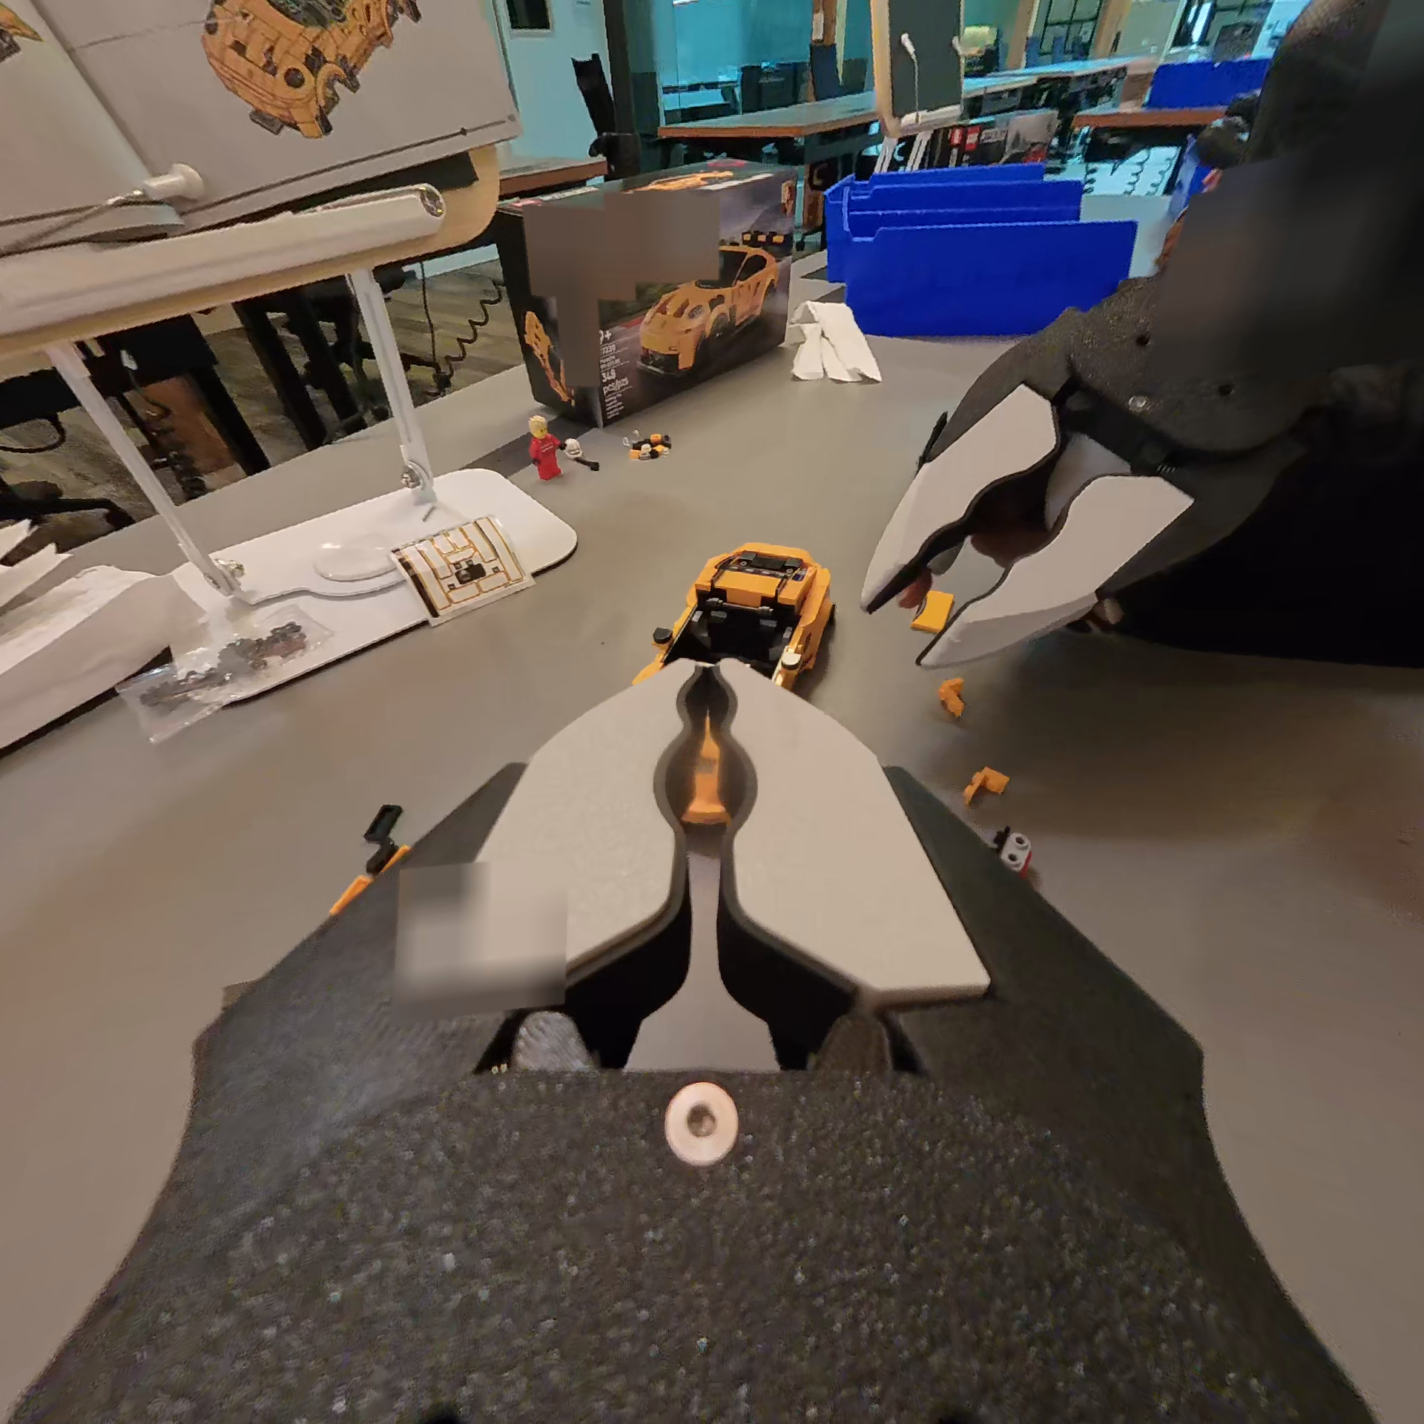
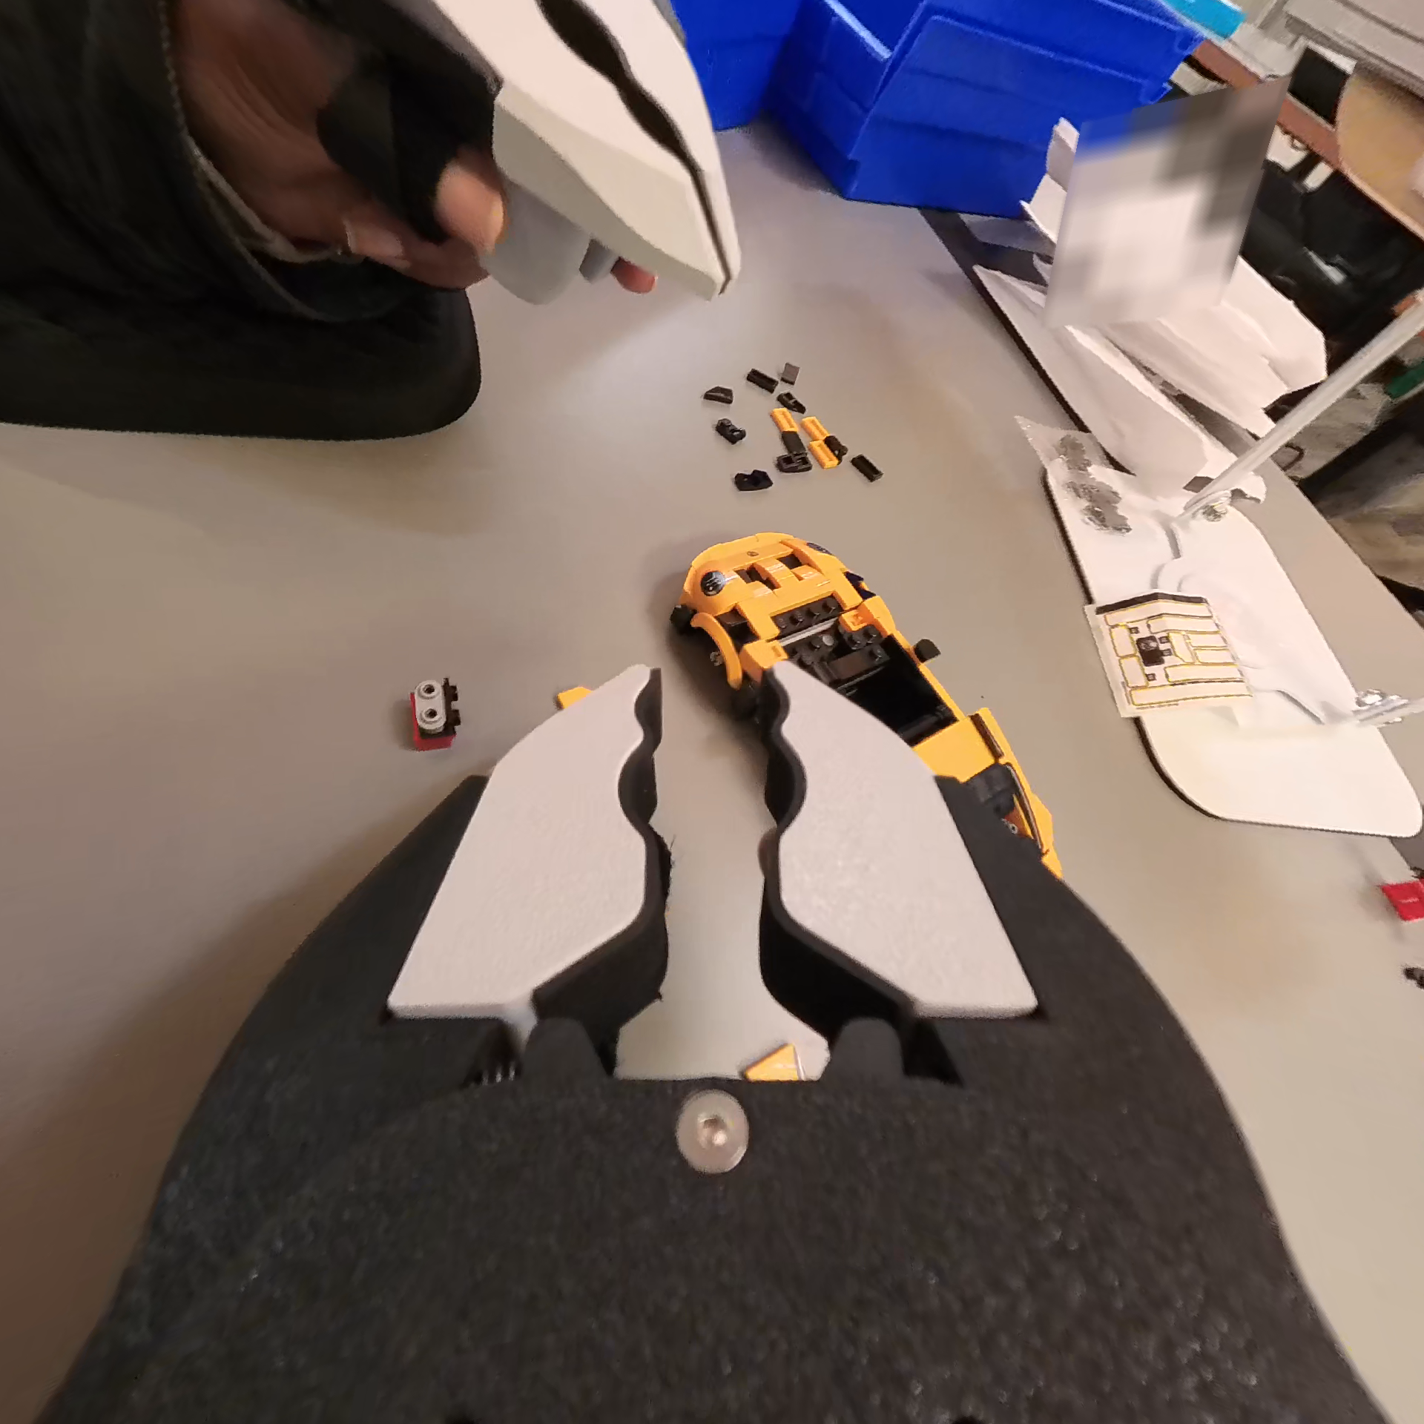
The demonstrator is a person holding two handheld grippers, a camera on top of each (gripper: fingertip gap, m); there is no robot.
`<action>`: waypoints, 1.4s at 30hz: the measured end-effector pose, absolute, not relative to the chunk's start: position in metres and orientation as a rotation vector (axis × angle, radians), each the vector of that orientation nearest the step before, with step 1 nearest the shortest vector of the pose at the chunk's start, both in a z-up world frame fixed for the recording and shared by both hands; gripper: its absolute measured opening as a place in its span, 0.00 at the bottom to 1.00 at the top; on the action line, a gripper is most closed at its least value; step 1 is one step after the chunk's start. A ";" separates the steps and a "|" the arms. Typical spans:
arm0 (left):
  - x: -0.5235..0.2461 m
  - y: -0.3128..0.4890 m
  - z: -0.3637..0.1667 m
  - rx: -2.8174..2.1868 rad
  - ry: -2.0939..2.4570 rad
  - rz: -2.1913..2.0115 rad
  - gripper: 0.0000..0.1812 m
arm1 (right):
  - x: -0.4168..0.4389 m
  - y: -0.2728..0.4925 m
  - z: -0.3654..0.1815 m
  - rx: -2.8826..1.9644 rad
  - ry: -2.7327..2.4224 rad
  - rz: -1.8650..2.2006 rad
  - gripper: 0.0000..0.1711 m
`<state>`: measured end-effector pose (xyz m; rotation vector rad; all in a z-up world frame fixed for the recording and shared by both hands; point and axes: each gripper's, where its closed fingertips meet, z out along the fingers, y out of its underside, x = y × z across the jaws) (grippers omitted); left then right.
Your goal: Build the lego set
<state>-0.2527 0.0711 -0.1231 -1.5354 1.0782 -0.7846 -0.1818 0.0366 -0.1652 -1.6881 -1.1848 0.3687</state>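
A part-built orange and black lego car (image 1: 759,609) stands on the grey table (image 1: 539,770); it also shows in the right wrist view (image 2: 817,632). My left gripper (image 1: 709,669) is shut and held above the car's near end; orange shows through the gap between its fingers, and I cannot tell if it is a held piece. It shows raised at the top of the right wrist view (image 2: 723,283). My right gripper (image 2: 713,676) is open and empty, low beside the car, also seen in the left wrist view (image 1: 898,636). A small orange piece (image 2: 574,697) lies by its left fingertip.
Loose orange pieces (image 1: 985,786), a red and grey block (image 2: 433,709) and small black and orange parts (image 2: 794,431) lie around the car. A sticker sheet (image 2: 1163,655) lies on the white base of the instruction stand (image 1: 493,508). The set box (image 1: 655,308), a minifigure (image 1: 545,447) and blue bins (image 1: 979,246) stand farther back. Some 10 cm of space lies between my two pairs of fingers.
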 end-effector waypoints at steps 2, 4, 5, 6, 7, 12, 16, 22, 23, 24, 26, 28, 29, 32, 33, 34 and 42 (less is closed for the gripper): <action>-0.253 0.072 -0.125 -1.540 1.087 -0.774 0.00 | -0.179 0.040 -0.162 -1.691 -1.134 0.385 0.14; -0.254 0.072 -0.127 -1.545 1.089 -0.775 0.00 | -0.176 0.044 -0.156 -1.678 -1.075 0.395 0.11; -0.254 0.073 -0.127 -1.544 1.087 -0.778 0.00 | -0.173 0.047 -0.152 -1.658 -1.040 0.385 0.08; -0.254 0.073 -0.127 -1.547 1.086 -0.785 0.00 | -0.170 0.050 -0.146 -1.633 -1.001 0.365 0.03; -0.254 0.074 -0.127 -1.548 1.078 -0.793 0.00 | -0.166 0.052 -0.140 -1.608 -0.966 0.349 0.00; -0.256 0.080 -0.128 -1.559 1.037 -0.812 0.00 | -0.147 0.066 -0.123 -1.552 -0.815 0.270 0.00; -0.256 0.082 -0.130 -1.564 1.043 -0.797 0.00 | -0.143 0.069 -0.128 -1.560 -0.829 0.232 0.00; -0.251 0.078 -0.139 -1.571 1.132 -0.717 0.00 | -0.146 0.069 -0.138 -1.595 -0.873 0.232 0.00; -0.249 0.076 -0.140 -1.569 1.153 -0.708 0.00 | -0.147 0.069 -0.141 -1.605 -0.895 0.230 0.00; -0.248 0.074 -0.143 -1.571 1.176 -0.702 0.00 | -0.147 0.067 -0.145 -1.622 -0.932 0.229 0.00; -0.244 0.069 -0.150 -1.583 1.228 -0.700 0.00 | -0.147 0.063 -0.153 -1.653 -1.010 0.227 0.00; -0.239 0.063 -0.157 -1.595 1.273 -0.716 0.01 | -0.147 0.056 -0.160 -1.700 -1.081 0.275 0.03; -0.237 0.059 -0.161 -1.607 1.300 -0.739 0.02 | -0.147 0.052 -0.165 -1.729 -1.111 0.314 0.05; -0.232 0.050 -0.172 -1.637 1.376 -0.754 0.04 | -0.147 0.041 -0.176 -1.782 -1.199 0.360 0.09; -0.230 0.047 -0.176 -1.636 1.412 -0.748 0.05 | -0.146 0.038 -0.180 -1.785 -1.238 0.355 0.09; -0.229 0.043 -0.179 -1.627 1.450 -0.737 0.05 | -0.146 0.033 -0.184 -1.795 -1.281 0.360 0.09; -0.217 -0.002 -0.191 -1.494 1.731 -0.798 0.08 | -0.139 0.021 -0.192 -1.816 -1.359 0.355 0.09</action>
